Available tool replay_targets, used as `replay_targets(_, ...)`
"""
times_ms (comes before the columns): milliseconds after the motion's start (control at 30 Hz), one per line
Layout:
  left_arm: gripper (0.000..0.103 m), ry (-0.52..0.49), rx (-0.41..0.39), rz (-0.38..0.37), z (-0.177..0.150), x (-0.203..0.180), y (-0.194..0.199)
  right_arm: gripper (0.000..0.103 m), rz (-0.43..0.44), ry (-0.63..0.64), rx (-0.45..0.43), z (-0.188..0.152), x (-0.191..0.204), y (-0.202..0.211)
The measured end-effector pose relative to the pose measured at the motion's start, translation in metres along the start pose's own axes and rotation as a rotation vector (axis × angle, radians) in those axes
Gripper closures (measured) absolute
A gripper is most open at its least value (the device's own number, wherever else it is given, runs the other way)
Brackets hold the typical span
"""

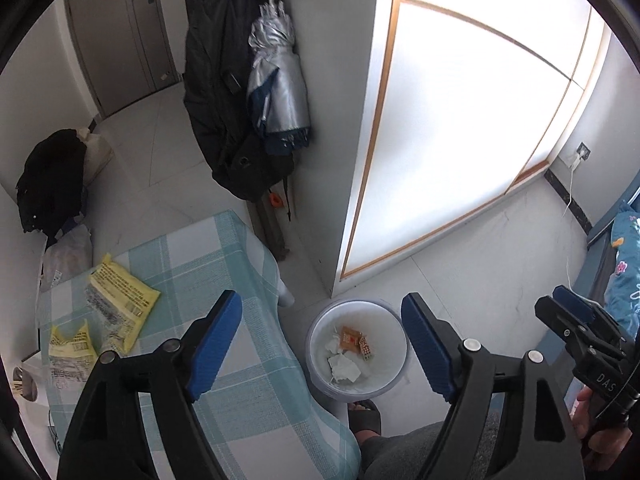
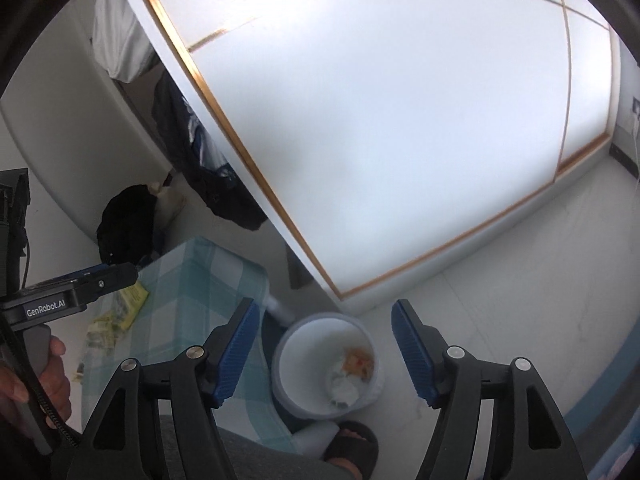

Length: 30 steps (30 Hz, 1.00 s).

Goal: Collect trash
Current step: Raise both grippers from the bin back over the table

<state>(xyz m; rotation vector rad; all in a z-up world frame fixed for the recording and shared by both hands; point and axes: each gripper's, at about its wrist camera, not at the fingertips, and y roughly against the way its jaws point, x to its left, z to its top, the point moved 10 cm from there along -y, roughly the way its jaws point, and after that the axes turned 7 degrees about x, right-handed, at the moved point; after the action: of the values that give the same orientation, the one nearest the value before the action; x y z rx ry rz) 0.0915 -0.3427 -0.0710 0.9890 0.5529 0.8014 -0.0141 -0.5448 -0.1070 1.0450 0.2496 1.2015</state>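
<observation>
A white trash bin [image 1: 394, 322] stands on the floor beside the table; inside lie crumpled tissues [image 1: 344, 366] and orange wrappers [image 1: 352, 338]. My left gripper [image 1: 322, 300] hangs open above the bin, with nothing between its blue pads. My right gripper [image 2: 326, 306] is also open and empty over the bin [image 2: 304, 352], where the tissues [image 2: 342, 390] show blurred. Two yellow printed wrappers [image 1: 120, 300] lie on the teal-checked tablecloth [image 1: 224, 248] to the left. The left wrist view shows the right gripper's fingers [image 1: 576, 312] at its right edge.
A white wardrobe door [image 1: 460, 120] with gold trim rises behind the bin. A dark coat [image 1: 224, 92] and a silver umbrella [image 1: 276, 80] hang by the wall. A black bag [image 1: 52, 180] sits on the floor at left. A person's sandalled foot [image 1: 364, 414] is next to the bin. A bed edge [image 1: 624, 264] lies right.
</observation>
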Motion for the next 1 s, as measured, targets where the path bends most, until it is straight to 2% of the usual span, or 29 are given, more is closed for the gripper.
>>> replay_targets(233, 0.017, 0.073, -0.102, 0.035, 0.001, 0.048, 0.041, 0.022, -0.014, 0.081, -0.149, 0.028, 0.051, 0.053)
replay_targets(467, 0.016, 0.176, -0.180, 0.078, -0.011, 0.112, 0.076, 0.016, 0.050, 0.156, -0.239, 0.038, 0.119, 0.079)
replay_targets(767, 0.009, 0.330, -0.283, 0.154, -0.037, 0.200, 0.112, 0.011, 0.124, 0.277, -0.258, 0.030, 0.211, 0.066)
replay_targets(1000, 0.008, 0.423, -0.282, 0.205, -0.058, 0.263, 0.108, 0.004, 0.167, 0.383, -0.230, 0.011, 0.277, 0.038)
